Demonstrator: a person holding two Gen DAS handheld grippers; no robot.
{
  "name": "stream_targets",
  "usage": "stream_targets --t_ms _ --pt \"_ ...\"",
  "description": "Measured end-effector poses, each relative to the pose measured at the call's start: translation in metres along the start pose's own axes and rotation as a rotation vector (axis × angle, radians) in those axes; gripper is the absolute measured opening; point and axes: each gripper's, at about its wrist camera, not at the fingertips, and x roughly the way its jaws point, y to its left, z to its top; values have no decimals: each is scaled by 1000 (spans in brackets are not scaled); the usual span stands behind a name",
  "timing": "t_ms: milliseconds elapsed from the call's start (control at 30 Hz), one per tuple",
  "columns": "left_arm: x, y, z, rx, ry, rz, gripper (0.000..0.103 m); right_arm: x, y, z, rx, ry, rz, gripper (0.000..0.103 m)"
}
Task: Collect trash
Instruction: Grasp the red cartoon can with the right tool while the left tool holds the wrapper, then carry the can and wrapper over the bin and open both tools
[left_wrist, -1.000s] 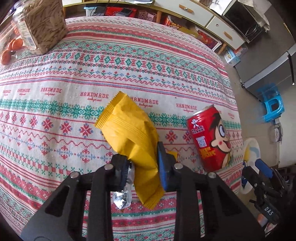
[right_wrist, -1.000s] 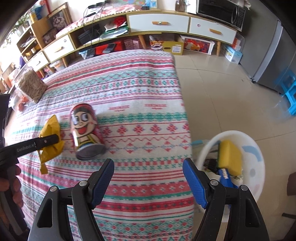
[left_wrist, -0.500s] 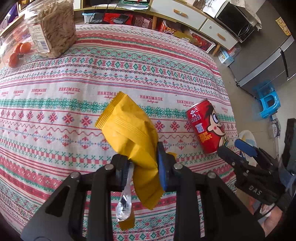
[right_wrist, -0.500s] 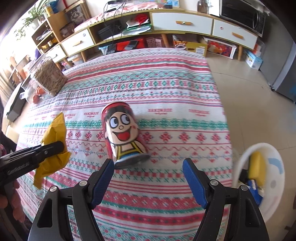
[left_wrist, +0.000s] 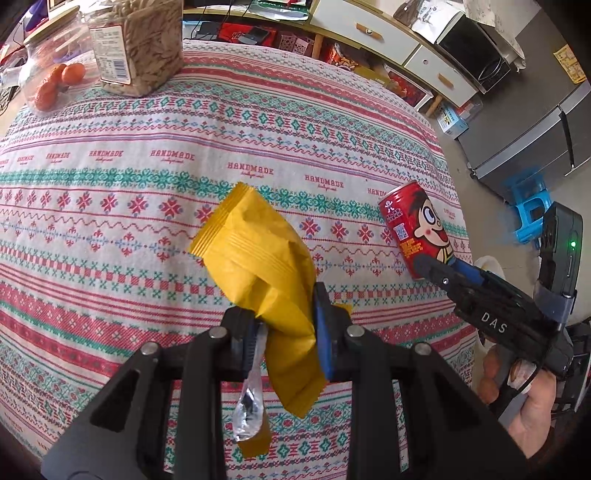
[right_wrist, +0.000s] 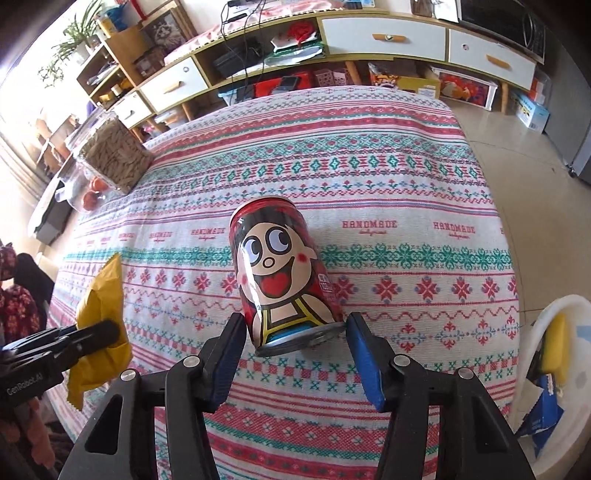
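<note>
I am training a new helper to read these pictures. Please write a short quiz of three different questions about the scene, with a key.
1. True or false: the left claw is shut on the crumpled yellow foil snack bag.
2. The red metal drink can with a cartoon face is: A) standing upright B) lying on its side C) inside the white plastic basket.
3. Fill in: the right claw has just been closing, and the can's bottom end sits ____ its blue pads.

Key: 1 true; 2 B; 3 between.
</note>
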Motion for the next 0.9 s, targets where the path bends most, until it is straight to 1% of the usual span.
stream_targets --t_ms 200,500,900 --pt "-15 0 -10 14 -14 -16 29 -22 2 -5 -18 -31 13 57" --pt "-24 -15 -18 40 -24 -31 29 -58 0 -15 -45 -77 31 56" --pt "-16 -52 -20 90 -22 -43 29 -86 -18 -31 -39 -88 21 56"
